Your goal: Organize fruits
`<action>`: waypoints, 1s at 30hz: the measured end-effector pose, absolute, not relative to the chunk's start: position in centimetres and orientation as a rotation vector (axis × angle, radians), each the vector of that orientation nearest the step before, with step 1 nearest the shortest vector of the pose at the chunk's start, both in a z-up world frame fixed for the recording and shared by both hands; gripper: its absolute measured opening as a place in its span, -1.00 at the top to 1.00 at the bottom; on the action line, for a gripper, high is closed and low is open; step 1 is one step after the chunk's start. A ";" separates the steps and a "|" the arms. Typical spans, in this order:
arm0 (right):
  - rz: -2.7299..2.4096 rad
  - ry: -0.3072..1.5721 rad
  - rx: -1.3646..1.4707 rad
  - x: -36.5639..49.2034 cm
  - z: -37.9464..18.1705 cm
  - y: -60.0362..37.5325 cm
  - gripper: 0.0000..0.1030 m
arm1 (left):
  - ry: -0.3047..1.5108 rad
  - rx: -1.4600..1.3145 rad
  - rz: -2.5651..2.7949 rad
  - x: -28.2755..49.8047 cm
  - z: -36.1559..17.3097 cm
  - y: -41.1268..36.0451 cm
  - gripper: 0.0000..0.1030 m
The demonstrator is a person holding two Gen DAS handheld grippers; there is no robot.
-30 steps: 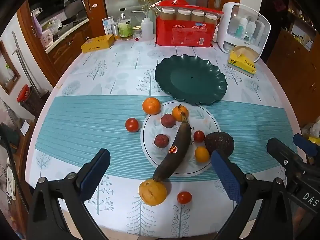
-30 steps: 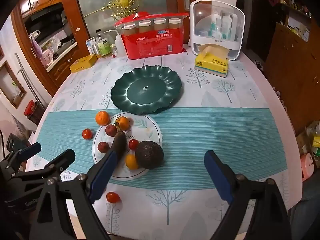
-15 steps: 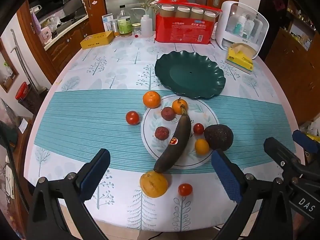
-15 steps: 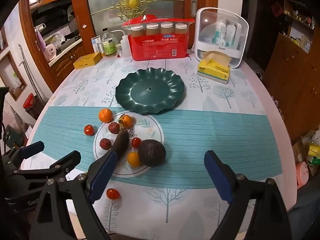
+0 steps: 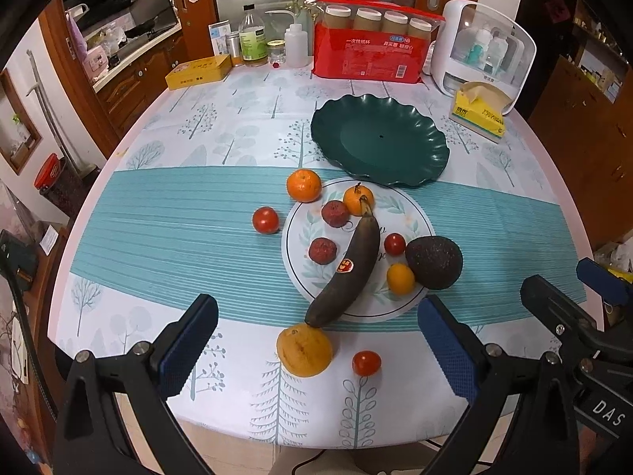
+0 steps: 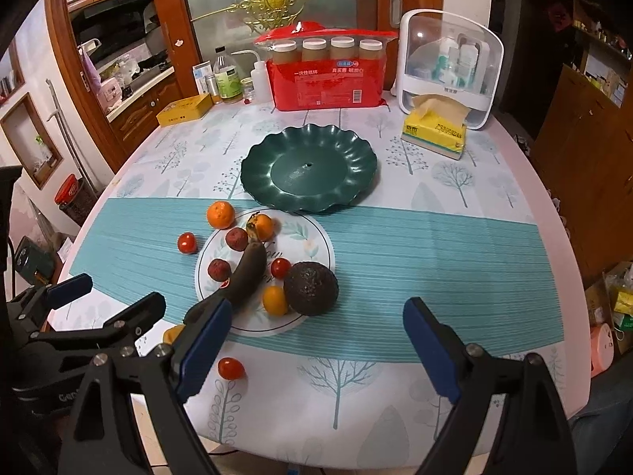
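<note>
A white floral plate holds a dark overripe banana, an avocado, a small orange, two dark red fruits, a cherry tomato and a small yellow-orange fruit. An orange, a tomato, a large orange and a tomato lie on the cloth. An empty green scalloped plate sits behind. My left gripper is open above the near edge. My right gripper is open, near the avocado.
At the table's back stand a red pack of paper cups, a white storage box, a yellow tissue pack, a yellow tin and bottles. The round table's near edge is below the grippers.
Both grippers have drawn back and risen slightly from the table, so the fruits sit higher and smaller in view. Both stay open. No fruit has moved.
</note>
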State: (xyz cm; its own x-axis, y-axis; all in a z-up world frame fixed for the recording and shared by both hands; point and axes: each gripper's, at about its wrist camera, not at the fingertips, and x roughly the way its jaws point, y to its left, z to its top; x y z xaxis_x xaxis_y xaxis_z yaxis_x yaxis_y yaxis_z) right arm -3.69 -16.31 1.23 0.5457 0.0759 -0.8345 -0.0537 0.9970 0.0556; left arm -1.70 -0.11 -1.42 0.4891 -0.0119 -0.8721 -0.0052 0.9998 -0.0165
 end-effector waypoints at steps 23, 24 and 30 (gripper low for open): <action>0.099 1.011 0.038 -3.6 0.8 -16.8 -0.73 | 1.085 -0.003 0.022 -2.0 -2.0 -0.4 -0.95; 0.104 1.010 0.037 -3.5 0.9 -16.9 -0.73 | 1.085 -0.004 0.022 -2.0 -2.0 -0.4 -0.95; 0.126 0.996 0.030 -3.6 1.2 -17.2 -0.73 | 1.083 -0.006 0.033 -2.4 -2.0 -0.7 -0.95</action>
State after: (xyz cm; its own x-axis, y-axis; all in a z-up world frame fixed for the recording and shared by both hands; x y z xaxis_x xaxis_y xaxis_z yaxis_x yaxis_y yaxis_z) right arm -3.61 -17.17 1.23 0.5371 0.1197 -0.8350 -0.0919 0.9923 0.0831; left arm -2.37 -0.72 -1.97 0.4684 0.0241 -0.8832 -0.0295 0.9995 0.0116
